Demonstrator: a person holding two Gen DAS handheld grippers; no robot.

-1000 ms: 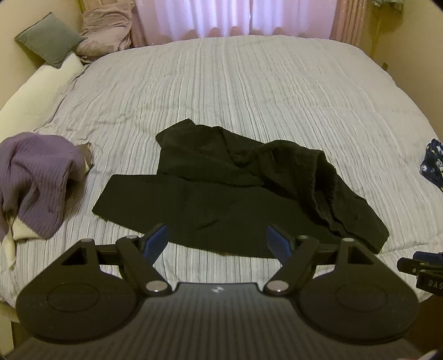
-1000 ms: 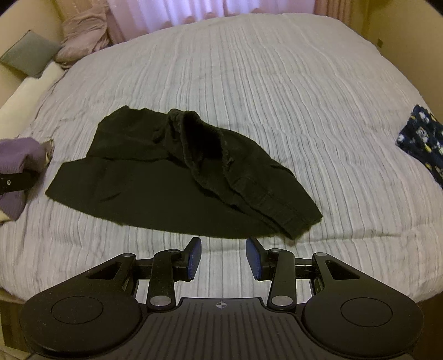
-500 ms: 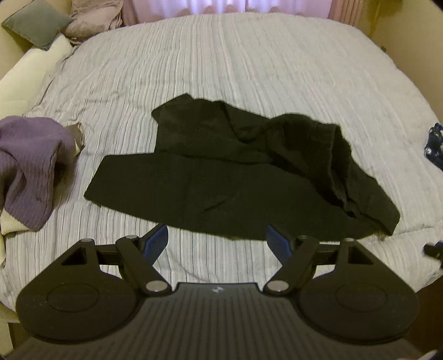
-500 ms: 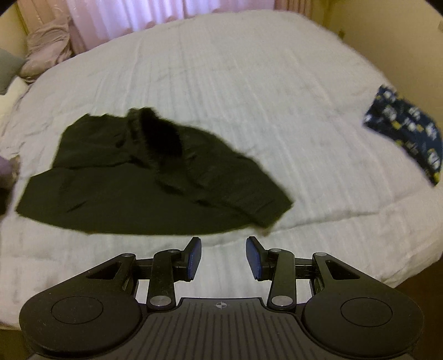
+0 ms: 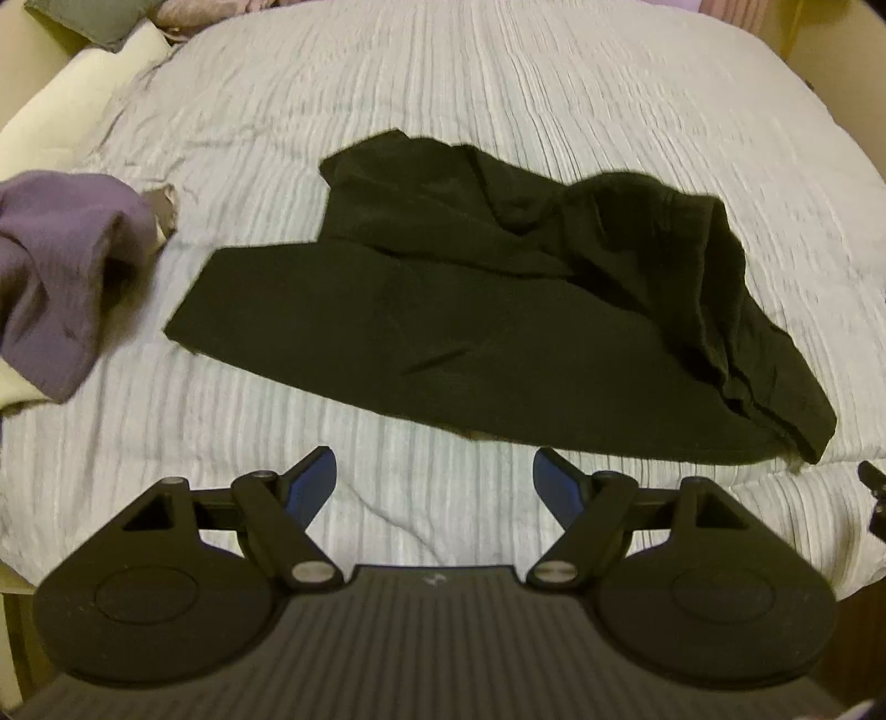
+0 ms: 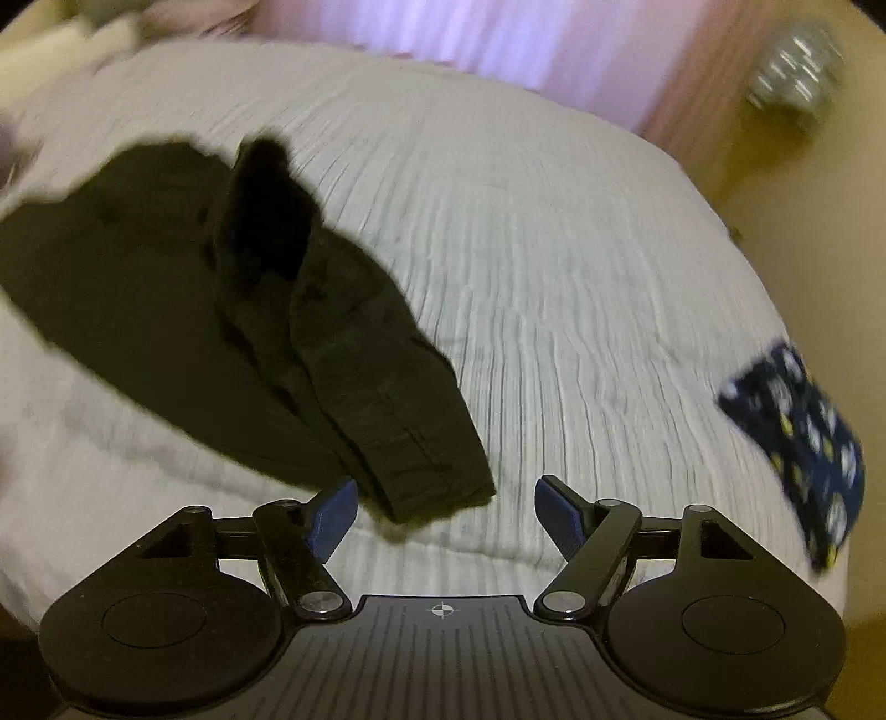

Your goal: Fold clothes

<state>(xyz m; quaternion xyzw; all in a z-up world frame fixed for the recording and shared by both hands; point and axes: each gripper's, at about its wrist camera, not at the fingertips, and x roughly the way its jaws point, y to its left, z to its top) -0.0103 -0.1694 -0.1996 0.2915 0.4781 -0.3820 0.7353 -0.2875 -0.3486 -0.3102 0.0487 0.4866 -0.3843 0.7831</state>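
A black garment (image 5: 487, 310) lies crumpled on the striped grey bedspread (image 5: 498, 99), its flat lower part toward me and a bunched sleeve at the right. In the right wrist view the garment (image 6: 266, 310) runs from upper left to a cuffed end (image 6: 437, 482) just ahead of the fingers. My left gripper (image 5: 434, 484) is open and empty, hovering over the bed's near edge short of the garment's hem. My right gripper (image 6: 446, 509) is open and empty, with the cuff lying just beyond its left finger (image 6: 332, 515).
A purple knit garment (image 5: 61, 271) lies at the bed's left edge. A dark blue patterned cloth (image 6: 803, 443) lies at the bed's right edge. Pillows (image 5: 111, 22) sit at the far left corner and pink curtains (image 6: 470, 39) hang behind the bed.
Both grippers have moved in closer to the black garment. The right gripper has swung right and opened wider, and its view is blurred by motion. The left gripper stays open.
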